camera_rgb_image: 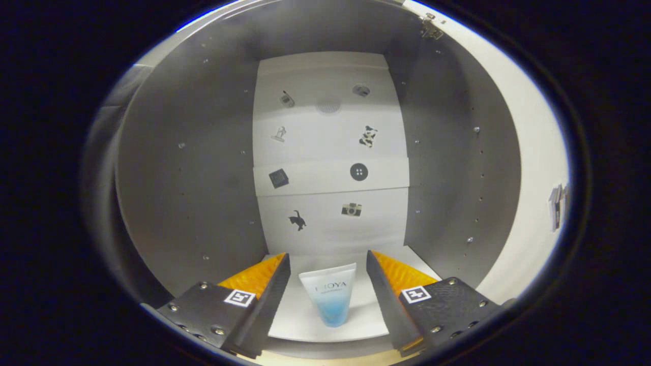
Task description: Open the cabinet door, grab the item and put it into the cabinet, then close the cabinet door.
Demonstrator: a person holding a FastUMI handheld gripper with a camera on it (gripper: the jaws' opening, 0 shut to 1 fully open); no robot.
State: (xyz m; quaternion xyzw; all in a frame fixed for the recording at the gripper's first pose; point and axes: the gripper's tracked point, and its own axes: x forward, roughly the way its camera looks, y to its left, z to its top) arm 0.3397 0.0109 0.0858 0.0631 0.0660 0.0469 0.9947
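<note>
Two fingers frame the lower foreground, and I read the jaws as spread wide, pressing on nothing; the gripper points straight into the open cabinet.

Between the fingers, clear of both, the tube stands on the cabinet's pale floor. I cannot say for certain whether it stands quite upright or leans slightly. Its long axis runs up and down: the broad, flat crimped end is uppermost, the body tapers downward, and the narrow end, presumably the cap, rests on the floor. The printed face is turned toward me.

Handling, as I judge it: a small plastic squeeze tube, light and soft-walled, smooth enough to slip. A firm pinch across the middle would dent it, and the tapered form may let it slide out of a loose hold. The lower, stiffer part near the cap seems the safer place to take hold, with the jaws meeting its flat faces. Balanced on its narrow end, it should topple at a light knock.

Beyond the tube, grey side walls rise on either hand, dotted with peg holes. Farthest back, the white rear panel carries small dark stickers, among them a cat, a camera and a button. The item appears already placed inside; closing the door seems to remain.
</note>
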